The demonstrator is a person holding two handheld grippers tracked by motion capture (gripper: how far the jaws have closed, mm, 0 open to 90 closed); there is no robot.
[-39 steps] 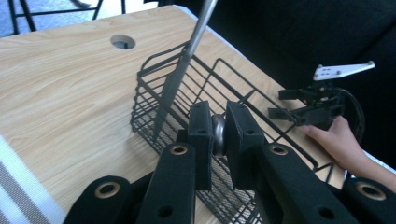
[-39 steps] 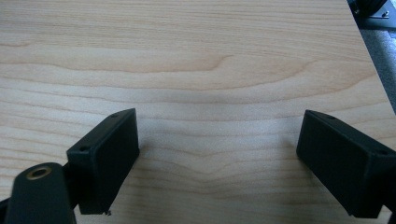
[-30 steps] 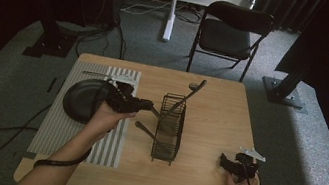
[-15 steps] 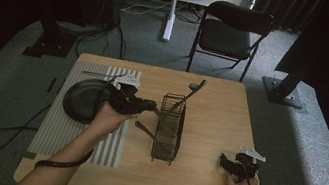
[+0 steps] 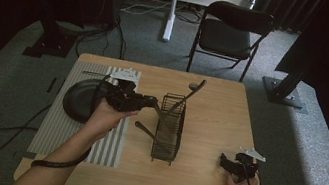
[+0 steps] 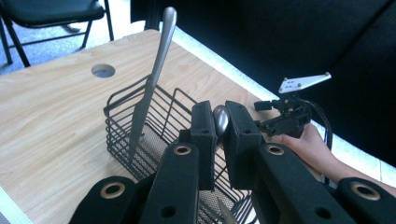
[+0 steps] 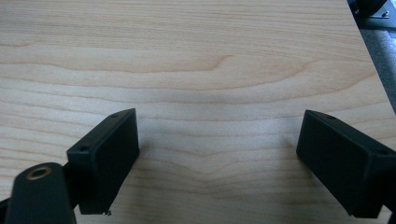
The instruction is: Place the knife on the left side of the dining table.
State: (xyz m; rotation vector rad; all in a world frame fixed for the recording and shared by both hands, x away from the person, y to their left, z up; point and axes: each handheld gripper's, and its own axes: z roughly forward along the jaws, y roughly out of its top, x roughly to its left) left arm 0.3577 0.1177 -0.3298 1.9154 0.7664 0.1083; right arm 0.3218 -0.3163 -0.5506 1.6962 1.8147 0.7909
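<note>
My left gripper (image 5: 153,104) hovers just left of the black wire basket (image 5: 169,130), shut on the rounded end of a metal utensil (image 6: 220,119). The rest of that utensil runs back under the jaws and is mostly hidden. In the left gripper view the pads (image 6: 203,125) squeeze that end above the basket (image 6: 122,125). A second metal utensil (image 6: 158,60) stands tilted in the basket, handle up (image 5: 195,90). My right gripper (image 5: 235,165) rests open near the front right corner, and its jaws (image 7: 219,154) have only bare wood between them.
A black plate (image 5: 77,103) lies on a striped mat (image 5: 52,129) at the table's left. A dark utensil handle (image 5: 145,131) sticks out of the basket's left side. A cable hole (image 6: 103,70) pierces the tabletop. A folding chair (image 5: 231,30) stands beyond the far edge.
My left hand has lifted a little with the utensil still gripped and edged toward the basket. The right hand and its gripper have stayed put.
</note>
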